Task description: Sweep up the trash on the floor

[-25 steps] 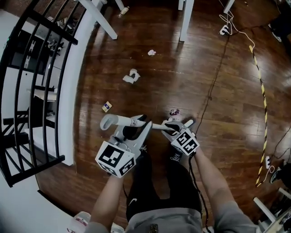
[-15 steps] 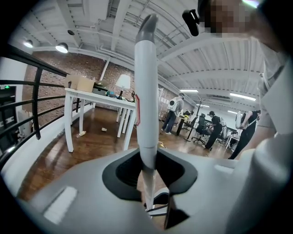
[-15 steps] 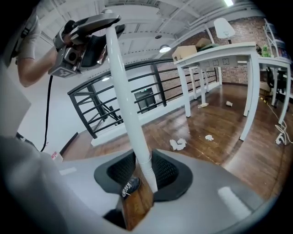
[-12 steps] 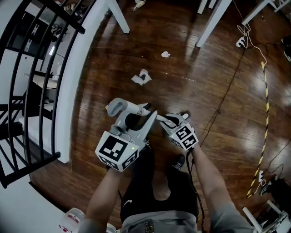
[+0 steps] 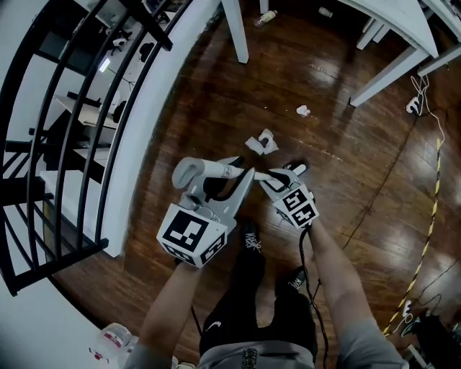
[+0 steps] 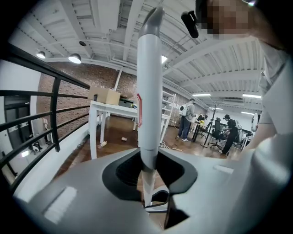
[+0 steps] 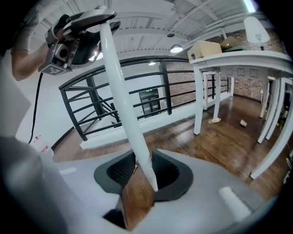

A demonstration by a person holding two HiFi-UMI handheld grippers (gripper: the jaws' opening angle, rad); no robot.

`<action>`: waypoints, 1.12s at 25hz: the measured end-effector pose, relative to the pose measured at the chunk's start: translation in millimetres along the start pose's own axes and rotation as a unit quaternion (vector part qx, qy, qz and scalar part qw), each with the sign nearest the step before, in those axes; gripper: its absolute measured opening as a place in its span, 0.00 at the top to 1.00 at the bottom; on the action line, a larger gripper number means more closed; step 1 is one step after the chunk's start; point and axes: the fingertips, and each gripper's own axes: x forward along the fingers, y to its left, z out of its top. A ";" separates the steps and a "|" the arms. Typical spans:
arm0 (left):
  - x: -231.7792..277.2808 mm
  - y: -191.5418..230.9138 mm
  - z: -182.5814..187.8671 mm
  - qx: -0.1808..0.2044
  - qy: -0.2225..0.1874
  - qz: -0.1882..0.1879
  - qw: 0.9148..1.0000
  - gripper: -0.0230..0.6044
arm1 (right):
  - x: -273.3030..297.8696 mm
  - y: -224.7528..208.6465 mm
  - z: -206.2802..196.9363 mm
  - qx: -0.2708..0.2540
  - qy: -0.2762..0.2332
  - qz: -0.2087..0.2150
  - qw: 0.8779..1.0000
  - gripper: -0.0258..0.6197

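Left gripper (image 5: 223, 184) and right gripper (image 5: 276, 181) are both clamping one white pole (image 5: 216, 169), left nearer its grey top, with crumpled paper (image 5: 263, 143) lying just ahead (pole's lower end unseen), probably calling for short, low strokes.

A crumpled white paper wad (image 5: 263, 142) lies on the dark wood floor (image 5: 216, 108), just past the white broom handle (image 5: 216, 170) at its one o'clock. A smaller white scrap (image 5: 303, 111) is seen farther out at two o'clock. What may be a small bottle (image 5: 265, 16) lies at twelve o'clock. The handle's grey end is turned toward nine o'clock.
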 end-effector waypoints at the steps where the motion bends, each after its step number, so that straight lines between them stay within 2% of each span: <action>1: -4.8 15.2 3.4 -0.002 -0.003 0.008 1.000 0.83 | 13.2 -1.0 9.5 -0.007 0.001 0.002 1.000 0.79; 6: -21.4 68.7 21.5 -0.012 -0.019 0.029 0.999 0.83 | 57.6 -0.5 51.8 -0.023 0.004 0.013 1.000 0.79; 11: -27.5 86.3 41.1 -0.024 -0.040 0.027 0.999 0.83 | 58.9 1.3 75.4 -0.027 0.008 0.015 0.999 0.79; 15: -32.0 73.8 61.1 -0.016 -0.059 0.016 0.998 0.83 | 40.6 18.4 83.5 -0.029 0.011 0.027 0.999 0.80; 21: -40.0 34.9 81.9 -0.008 -0.060 0.030 0.998 0.82 | 7.0 63.9 83.0 -0.010 0.004 0.085 0.996 0.81; 24: -62.9 29.6 84.1 -0.003 -0.056 0.054 0.997 0.82 | 6.5 97.3 87.6 -0.017 0.010 0.121 0.992 0.82; 28: -108.9 35.2 89.7 0.003 -0.061 0.104 0.993 0.82 | 15.2 141.8 105.6 -0.058 0.016 0.166 0.984 0.82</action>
